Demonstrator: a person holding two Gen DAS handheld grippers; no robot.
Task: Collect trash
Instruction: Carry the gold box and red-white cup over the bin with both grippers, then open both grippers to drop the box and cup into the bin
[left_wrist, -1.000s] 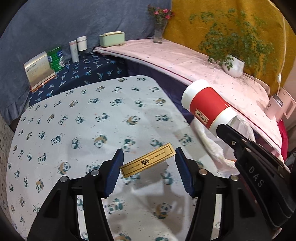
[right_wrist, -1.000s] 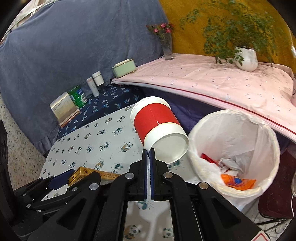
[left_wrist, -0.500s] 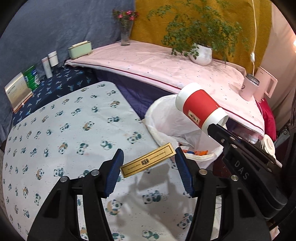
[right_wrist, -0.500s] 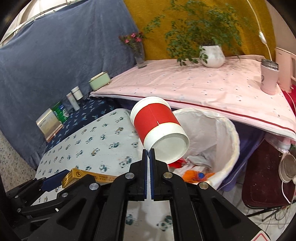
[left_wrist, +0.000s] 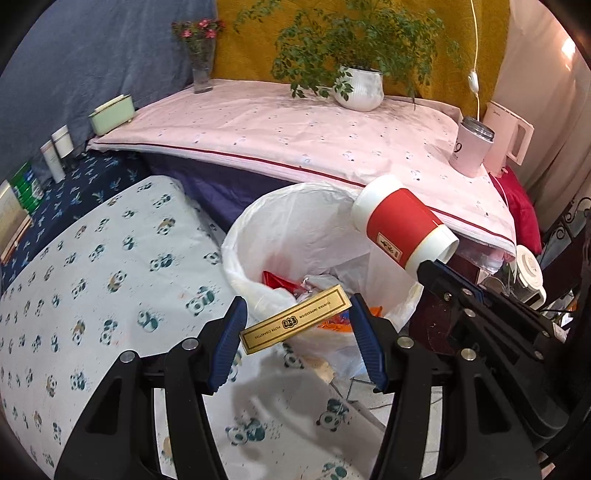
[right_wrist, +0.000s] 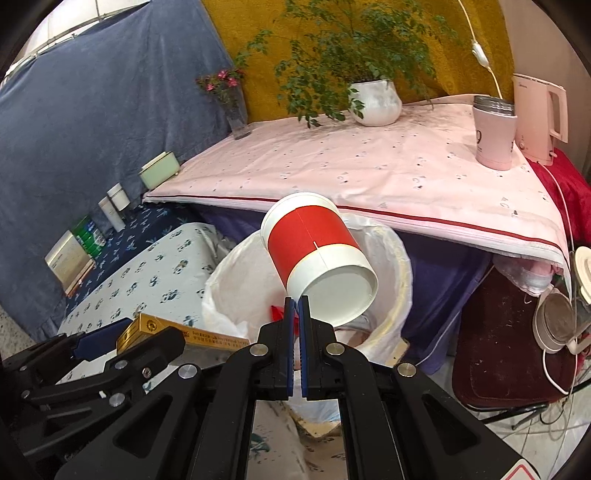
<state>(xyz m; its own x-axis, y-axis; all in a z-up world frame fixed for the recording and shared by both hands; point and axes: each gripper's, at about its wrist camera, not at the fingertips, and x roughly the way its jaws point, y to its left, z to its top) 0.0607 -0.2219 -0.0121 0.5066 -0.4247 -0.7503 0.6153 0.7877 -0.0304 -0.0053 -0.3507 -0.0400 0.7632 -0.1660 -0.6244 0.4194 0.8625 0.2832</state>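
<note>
Both wrist views look steeply down, close, sharing the lined bin.

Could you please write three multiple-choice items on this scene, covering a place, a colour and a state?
1. Where is the gold cigarette box?
A. lying on the panda cloth
B. between the left tongs, in front of the lined bin
C. on the pink-covered table

2. What colour is the band on the paper cup?
A. red
B. green
C. blue

3. How do the right tongs stand?
A. wide open and empty
B. open around the vase
C. shut on the cup's rim

Answers:
1 B, the left wrist view shows the box spanning the blue pads, with the bin behind it.
2 A, a red band runs between white ends.
3 C, the blue pads meet at the rim of the cup.
</note>
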